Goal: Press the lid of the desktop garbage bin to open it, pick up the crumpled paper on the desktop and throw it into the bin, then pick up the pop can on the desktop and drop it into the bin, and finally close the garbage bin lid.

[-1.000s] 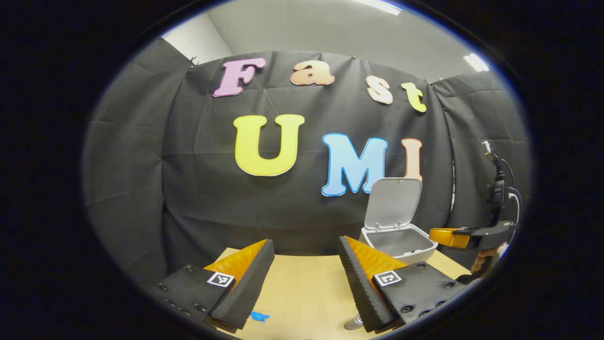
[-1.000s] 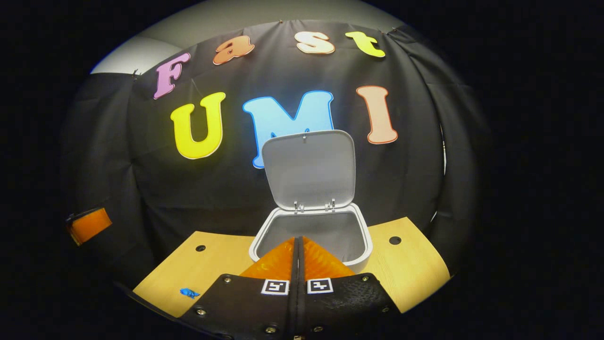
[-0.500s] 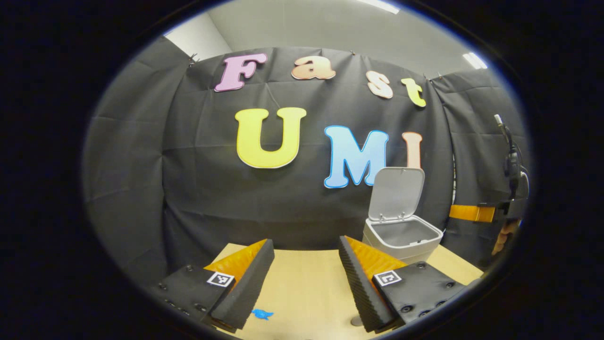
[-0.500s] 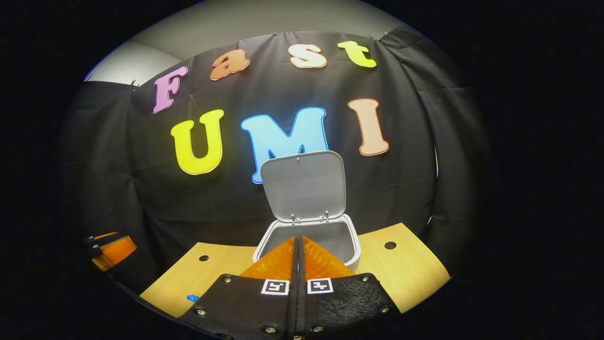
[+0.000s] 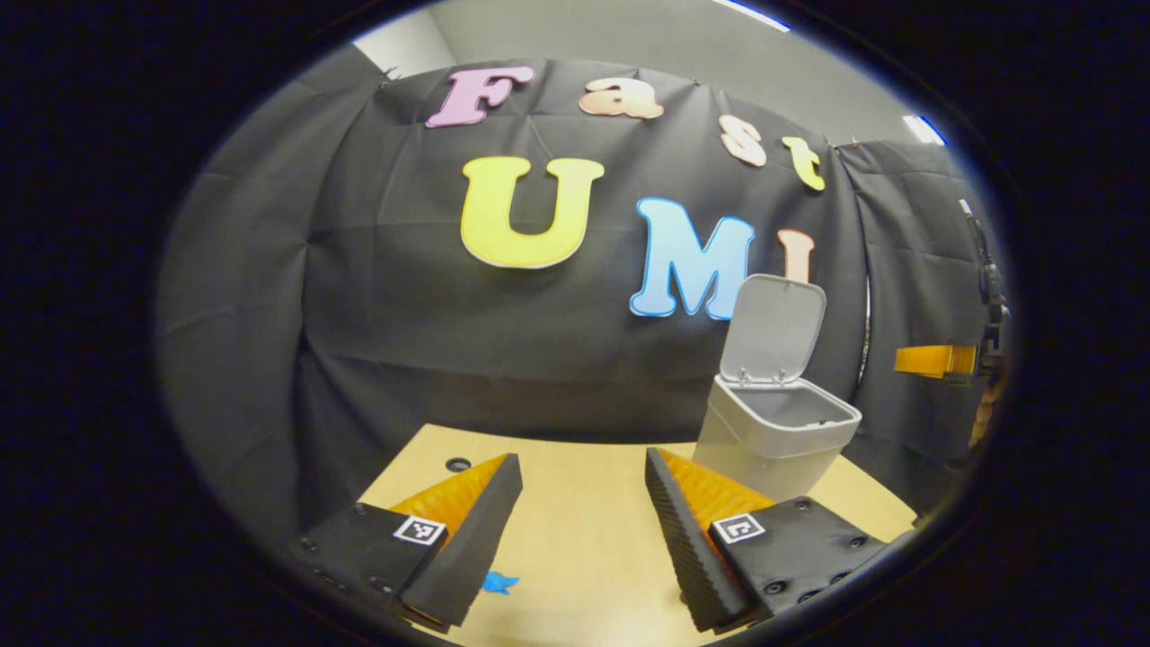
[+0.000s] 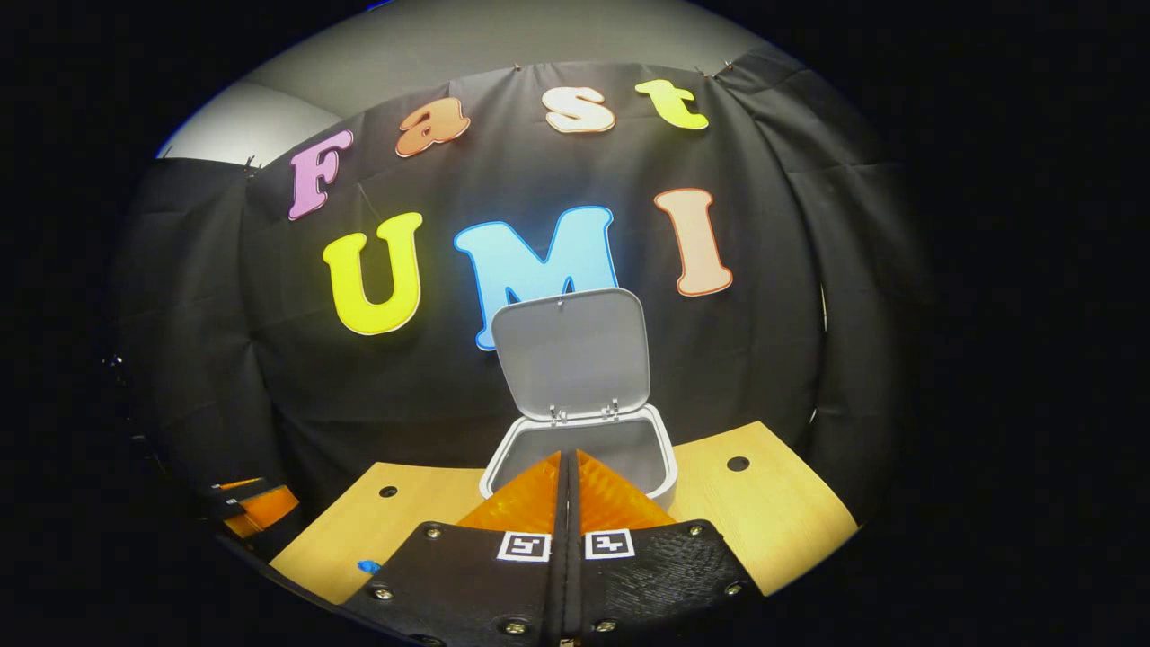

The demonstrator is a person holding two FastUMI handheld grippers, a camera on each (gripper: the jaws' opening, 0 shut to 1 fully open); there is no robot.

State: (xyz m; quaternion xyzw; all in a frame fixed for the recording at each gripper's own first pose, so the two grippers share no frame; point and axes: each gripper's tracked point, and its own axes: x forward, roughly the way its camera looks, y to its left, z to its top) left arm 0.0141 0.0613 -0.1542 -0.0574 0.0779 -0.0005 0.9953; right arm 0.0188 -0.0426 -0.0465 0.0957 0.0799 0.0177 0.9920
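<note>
Since a second ago the right gripper (image 6: 566,467) has drawn back from the garbage bin (image 6: 665,472), which now looks smaller and farther. The bin stands on the wooden desktop (image 6: 773,521), lid (image 6: 570,355) upright. Right fingers pressed together, empty; left gripper (image 5: 582,503) spread wide, empty, near a blue scrap (image 5: 497,582).

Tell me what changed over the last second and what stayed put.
The right gripper, shut with nothing between its fingers, has drawn back from the bin, which now looks smaller in the right gripper view. The left gripper has shifted: its view tilts down, showing more table and the bin's side. Nothing was grasped or released. The lid stays up and the left gripper open.
</note>
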